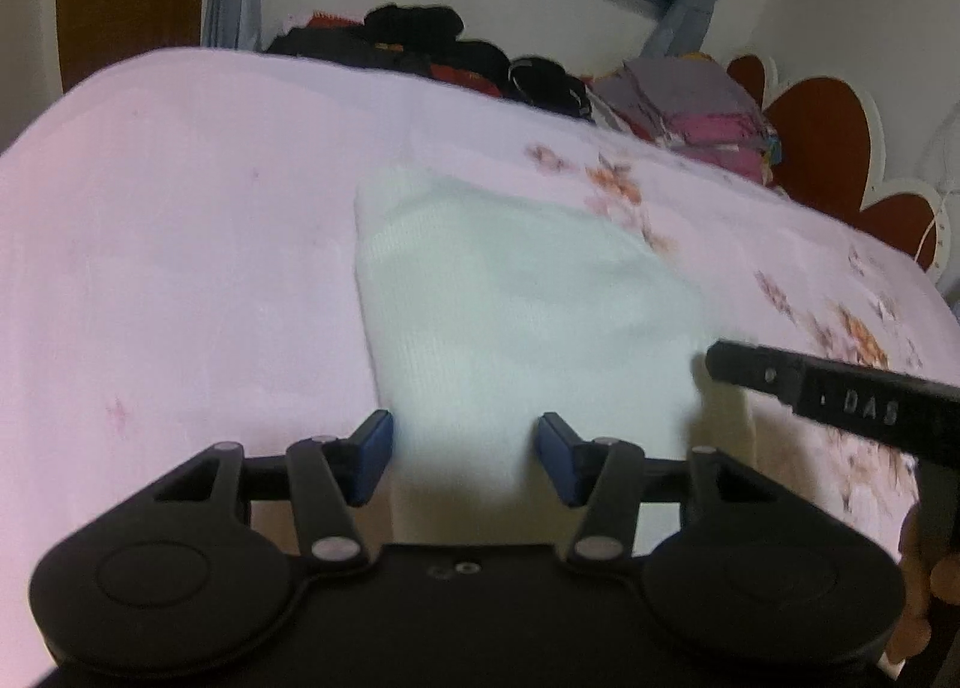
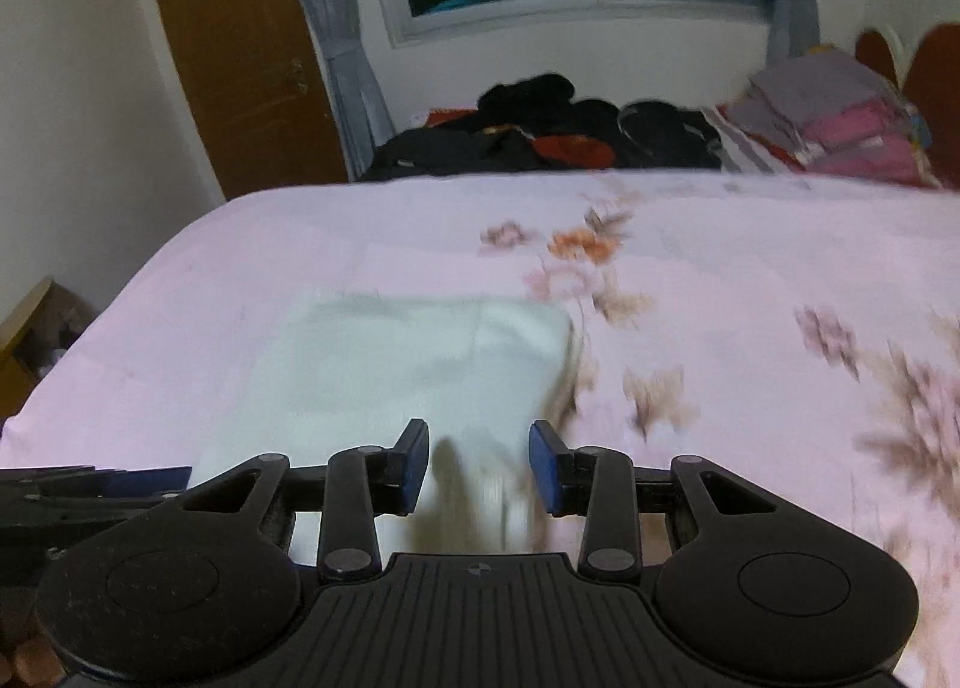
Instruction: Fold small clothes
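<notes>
White ribbed knit garment [image 1: 516, 304] lies flat on the pink floral bedsheet [image 1: 180, 244], both the left gripper [image 1: 465, 451] and right gripper [image 2: 479, 463] gaping at its near edge, seemingly poised to pinch before folding.

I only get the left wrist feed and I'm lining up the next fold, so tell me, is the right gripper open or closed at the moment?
Observer: Open. The right gripper has its jaws spread with the near right edge of the white garment between them.
Operator: Is that edge lying flat?
Observer: No, the right wrist view shows it bunched and raised at the pads, though blurred.
Operator: Anything left of the bed?
Observer: A brown cardboard box sits on the floor beside the pink bedsheet.
</notes>
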### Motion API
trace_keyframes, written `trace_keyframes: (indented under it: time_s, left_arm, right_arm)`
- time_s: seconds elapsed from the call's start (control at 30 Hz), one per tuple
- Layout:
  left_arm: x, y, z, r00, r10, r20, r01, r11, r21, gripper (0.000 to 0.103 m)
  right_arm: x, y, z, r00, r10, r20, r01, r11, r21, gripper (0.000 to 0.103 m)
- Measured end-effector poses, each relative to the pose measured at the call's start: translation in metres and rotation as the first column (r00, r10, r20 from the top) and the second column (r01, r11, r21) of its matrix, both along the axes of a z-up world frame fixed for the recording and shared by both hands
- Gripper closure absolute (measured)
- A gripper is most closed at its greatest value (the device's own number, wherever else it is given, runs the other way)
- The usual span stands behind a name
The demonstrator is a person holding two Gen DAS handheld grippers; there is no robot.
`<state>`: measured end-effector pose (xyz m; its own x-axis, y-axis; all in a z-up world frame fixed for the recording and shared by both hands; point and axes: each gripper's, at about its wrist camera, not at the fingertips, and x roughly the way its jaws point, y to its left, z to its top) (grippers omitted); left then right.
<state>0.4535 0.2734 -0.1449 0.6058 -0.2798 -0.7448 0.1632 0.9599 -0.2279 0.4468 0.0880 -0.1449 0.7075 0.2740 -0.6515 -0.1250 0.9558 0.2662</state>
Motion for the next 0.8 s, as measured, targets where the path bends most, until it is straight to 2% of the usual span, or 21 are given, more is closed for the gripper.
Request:
trace_keyframes:
  time_s: [0.17,0.23,0.3,0.37,0.43,0.6,0.7,0.8]
  left_arm:
    - [-0.007,-0.004,-0.008,1.000,-0.016,-0.015,0.016,1.000,0.025,0.048]
    - [-0.010,-0.005,-0.007,1.000,-0.020,-0.012,0.020,0.999,0.035,0.047]
    - [-0.013,-0.007,-0.004,1.000,-0.030,-0.002,0.030,0.999,0.046,0.041]
    - [-0.016,-0.009,-0.003,0.999,-0.038,0.001,0.038,0.998,0.055,0.039]
    - [-0.019,-0.011,-0.006,0.999,-0.041,-0.003,0.041,0.997,0.057,0.035]
    - [-0.026,-0.008,-0.010,1.000,-0.018,-0.025,0.019,0.998,0.054,0.013]
    - [-0.029,-0.006,-0.012,0.999,-0.001,-0.041,0.003,0.998,0.059,0.005]
    - [-0.030,-0.009,-0.013,0.998,0.022,-0.067,-0.015,0.995,0.096,0.000]
  right_arm:
    - [-0.011,0.004,-0.028,0.996,-0.038,-0.085,0.028,0.993,-0.111,0.066]
    - [-0.019,0.001,-0.029,0.994,-0.057,-0.091,0.048,0.994,-0.098,0.066]
    - [-0.029,-0.003,-0.024,0.995,-0.065,-0.081,0.059,0.996,-0.066,0.066]
    - [-0.037,0.000,-0.027,0.993,-0.065,-0.097,0.055,0.994,-0.099,0.066]
    - [-0.044,0.001,-0.035,0.990,-0.060,-0.128,0.048,0.994,-0.102,0.066]
    - [-0.051,0.006,-0.037,0.990,-0.067,-0.128,0.050,0.990,-0.131,0.066]
    - [-0.053,0.012,-0.040,0.992,-0.046,-0.118,0.026,0.985,-0.169,0.066]
    - [-0.051,0.011,-0.041,0.992,-0.041,-0.121,0.020,0.985,-0.170,0.066]
